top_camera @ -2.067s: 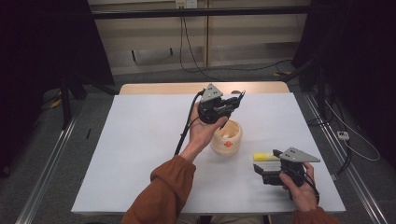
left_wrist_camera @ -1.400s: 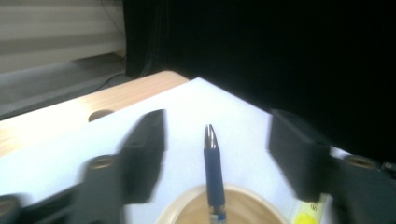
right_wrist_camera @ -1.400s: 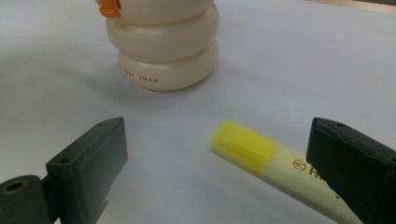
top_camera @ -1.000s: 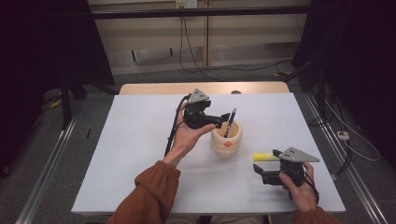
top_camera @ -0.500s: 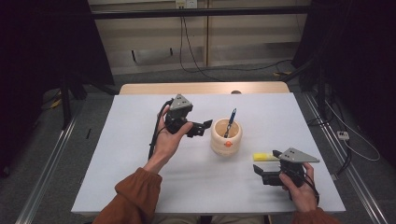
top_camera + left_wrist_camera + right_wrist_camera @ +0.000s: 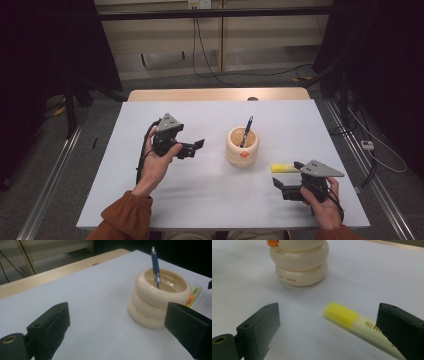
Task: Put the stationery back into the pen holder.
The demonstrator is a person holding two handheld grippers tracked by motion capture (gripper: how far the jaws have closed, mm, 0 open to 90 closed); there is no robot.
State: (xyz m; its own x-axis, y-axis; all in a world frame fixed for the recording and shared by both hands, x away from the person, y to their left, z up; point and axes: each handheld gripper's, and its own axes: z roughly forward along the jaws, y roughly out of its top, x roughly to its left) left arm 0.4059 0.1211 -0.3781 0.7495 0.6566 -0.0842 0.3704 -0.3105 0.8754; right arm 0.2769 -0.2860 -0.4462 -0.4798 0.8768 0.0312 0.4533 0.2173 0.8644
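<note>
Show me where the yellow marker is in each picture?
High view: the yellow marker lies right of the cream cup.
Left gripper view: its end peeks out behind the cup, far right.
Right gripper view: bottom right.
Shared landmark: the cup.

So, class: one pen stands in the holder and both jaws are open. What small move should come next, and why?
Probably ease the right gripper forward so its open jaws straddle the yellow highlighter, then close. It lies flat on the table, beside the holder where the blue pen stands.
</note>
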